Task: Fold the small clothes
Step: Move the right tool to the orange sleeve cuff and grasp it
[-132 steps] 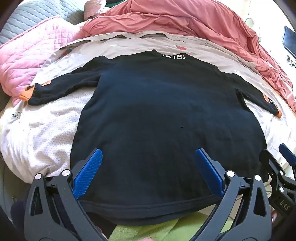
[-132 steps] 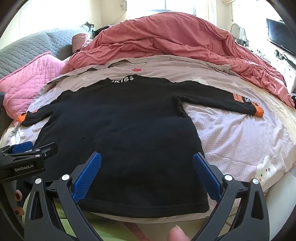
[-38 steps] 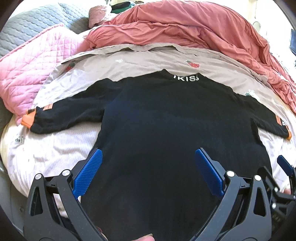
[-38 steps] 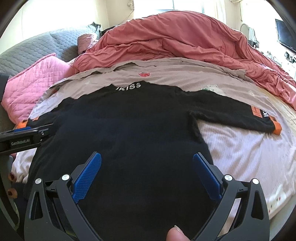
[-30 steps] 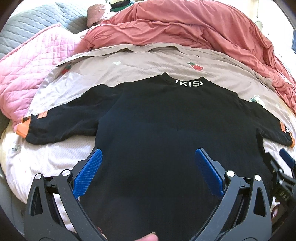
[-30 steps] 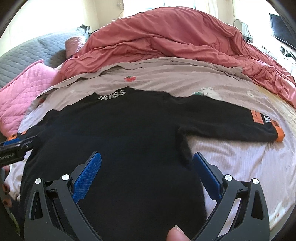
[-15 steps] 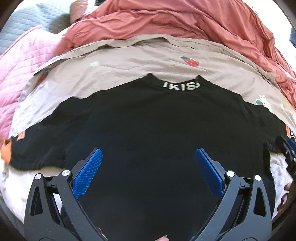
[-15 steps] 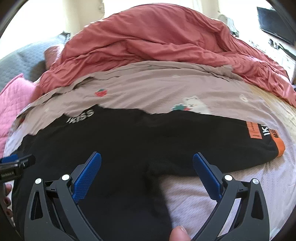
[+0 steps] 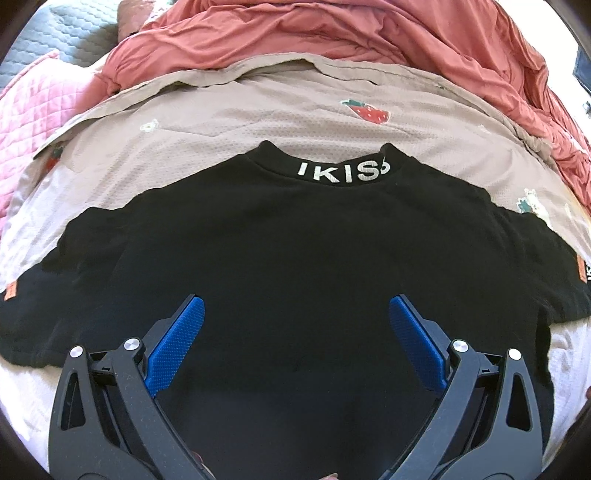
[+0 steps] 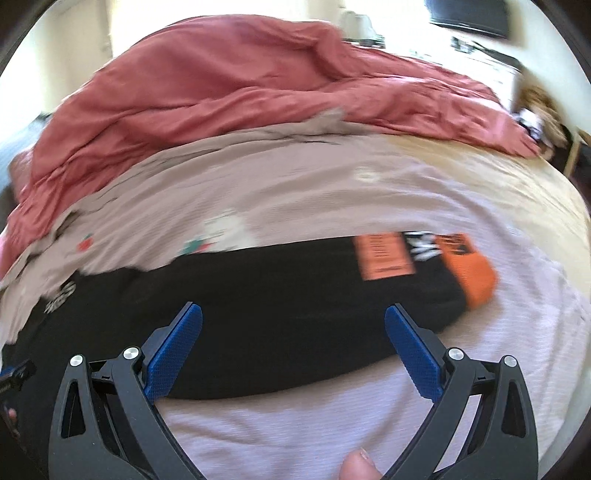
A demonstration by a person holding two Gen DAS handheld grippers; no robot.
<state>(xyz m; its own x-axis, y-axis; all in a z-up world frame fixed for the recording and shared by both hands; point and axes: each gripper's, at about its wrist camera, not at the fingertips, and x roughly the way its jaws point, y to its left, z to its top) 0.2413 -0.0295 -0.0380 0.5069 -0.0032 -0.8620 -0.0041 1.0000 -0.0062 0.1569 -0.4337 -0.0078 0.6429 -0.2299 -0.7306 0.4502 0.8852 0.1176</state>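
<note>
A black long-sleeved top [image 9: 295,258] lies flat on the bed, its collar with white letters [image 9: 341,173] at the far side. My left gripper [image 9: 295,314] hovers open over the middle of its body, holding nothing. The right sleeve [image 10: 314,306] stretches out to the right and ends in an orange cuff [image 10: 469,273] beside an orange patch [image 10: 382,256]. Above that sleeve my right gripper [image 10: 293,321] stands open and empty, its blue pads [image 10: 173,350] spread wide. The right wrist view is blurred.
A pale printed sheet [image 9: 258,122] covers the bed under the top. A bunched red duvet [image 9: 351,37] lies along the far side, and a pink quilted pillow [image 9: 26,122] sits at the left. A dark screen [image 10: 469,14] and furniture stand beyond the bed.
Both grippers have moved forward over the top. The left now sits nearer the collar; the right has swung rightward onto the right sleeve. Both stay open.
</note>
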